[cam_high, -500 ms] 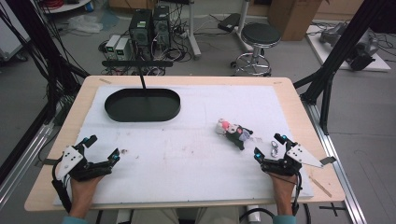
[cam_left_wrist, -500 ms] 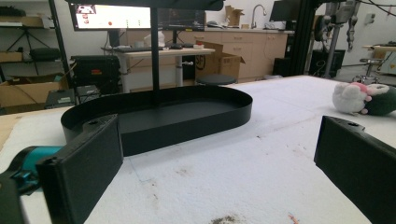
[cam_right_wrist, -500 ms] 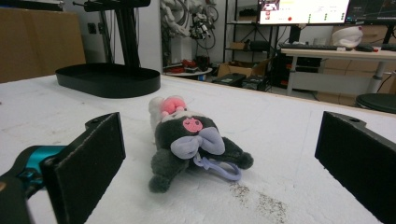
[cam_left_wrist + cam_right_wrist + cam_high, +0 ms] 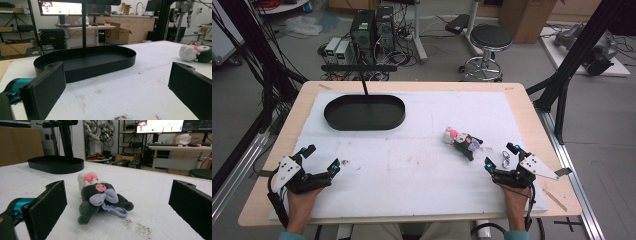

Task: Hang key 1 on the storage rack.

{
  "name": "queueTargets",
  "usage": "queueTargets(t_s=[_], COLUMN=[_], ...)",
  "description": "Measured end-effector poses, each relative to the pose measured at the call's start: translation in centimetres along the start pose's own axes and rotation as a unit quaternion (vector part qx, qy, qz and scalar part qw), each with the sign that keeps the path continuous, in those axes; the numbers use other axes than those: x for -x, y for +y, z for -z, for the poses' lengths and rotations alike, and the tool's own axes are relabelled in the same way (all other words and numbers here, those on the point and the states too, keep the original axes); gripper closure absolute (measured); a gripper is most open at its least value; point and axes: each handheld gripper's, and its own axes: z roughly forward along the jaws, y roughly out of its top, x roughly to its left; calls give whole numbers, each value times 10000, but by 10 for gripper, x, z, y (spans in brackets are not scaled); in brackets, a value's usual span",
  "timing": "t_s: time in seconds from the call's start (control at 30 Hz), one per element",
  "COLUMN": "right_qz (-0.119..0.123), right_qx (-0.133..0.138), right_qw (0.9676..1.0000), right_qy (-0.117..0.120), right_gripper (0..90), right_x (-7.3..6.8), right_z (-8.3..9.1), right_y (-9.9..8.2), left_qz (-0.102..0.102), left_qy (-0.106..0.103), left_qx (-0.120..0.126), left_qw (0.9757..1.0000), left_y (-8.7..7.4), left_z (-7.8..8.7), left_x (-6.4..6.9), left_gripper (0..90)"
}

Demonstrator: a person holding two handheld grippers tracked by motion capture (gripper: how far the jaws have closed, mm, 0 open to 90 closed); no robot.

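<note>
A small dark grey plush toy [image 4: 462,141] with a pink-and-white head and a lilac bow lies on the white mat, right of centre. In the right gripper view the plush toy [image 4: 100,195] is just ahead of the jaws, apart from them. My right gripper [image 4: 501,156] [image 4: 117,212] rests open near the front right edge, with nothing between its pads. A black oval tray [image 4: 364,112] sits empty at the back left. My left gripper [image 4: 323,157] [image 4: 117,95] rests open at the front left and faces the tray [image 4: 85,62]. Its view shows the plush toy [image 4: 193,53] far to the right.
A white mat [image 4: 412,165] covers the wooden table [image 4: 532,115]. A thin black post [image 4: 363,85] rises at the tray's far rim. A small metallic item [image 4: 505,160] lies by the right gripper. A stool [image 4: 489,37] and computers stand beyond the table.
</note>
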Motion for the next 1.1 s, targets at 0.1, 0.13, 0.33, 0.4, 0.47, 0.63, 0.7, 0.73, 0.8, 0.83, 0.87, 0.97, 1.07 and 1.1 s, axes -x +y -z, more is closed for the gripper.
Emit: queueTargets(t_s=[0.1, 0.13, 0.33, 0.4, 0.47, 0.63, 0.7, 0.73, 0.8, 0.83, 0.87, 0.97, 1.07, 1.1], right_qz=[54, 54, 61, 105, 163, 334, 305, 305, 225, 170, 170, 165, 183, 234], right_qx=[38, 38, -19, -16, -67, -415, -584, -584, -722, -854, -854, -1067, -1278, -1430], right_qw=[10000, 10000, 10000, 9999, 9998, 9985, 9975, 9975, 9965, 9950, 9950, 9919, 9884, 9859], right_qy=[-19, -19, 25, 56, 71, 160, 273, 273, 362, 491, 491, 671, 801, 832], right_gripper=[7, 7, 7, 8, 7, 7, 7, 7, 7, 7, 7, 7, 7, 7], right_x=[0, 0, 0, -1, -2, 1, 4, 4, 7, 10, 10, 15, 19, 21], right_z=[0, 0, -2, -2, -3, -12, -15, -15, -19, -22, -22, -28, -34, -40], right_y=[0, 0, 5, 11, 19, 44, 51, 51, 58, 64, 64, 73, 82, 88], left_qz=[-2, -9, -3, -6, 8, 2, 9, 7, 3, 1, -4, -15, -7, -4], left_qy=[-4, -12, -5, 9, 11, 8, 10, 13, 15, 18, 20, 19, 20, 19], left_qx=[4, -12, -6, -27, -27, -32, -23, -19, -22, -21, -22, -27, -23, -22], left_qw=[10000, 10000, 10000, 10000, 10000, 10000, 10000, 10000, 10000, 10000, 10000, 10000, 10000, 10000], left_y=[0, 0, 0, 0, 0, 0, 0, 0, 0, 0, 0, 0, 0, 0], left_z=[0, 0, 0, 0, 0, 0, -1, -1, -1, -1, -1, -1, -1, -1], left_x=[0, 0, 0, 0, -1, -1, 0, 0, 0, 0, 0, 0, 0, 0], left_gripper=[17, 17, 17, 17, 17, 17, 17, 17, 17, 17, 17, 17, 17, 17])
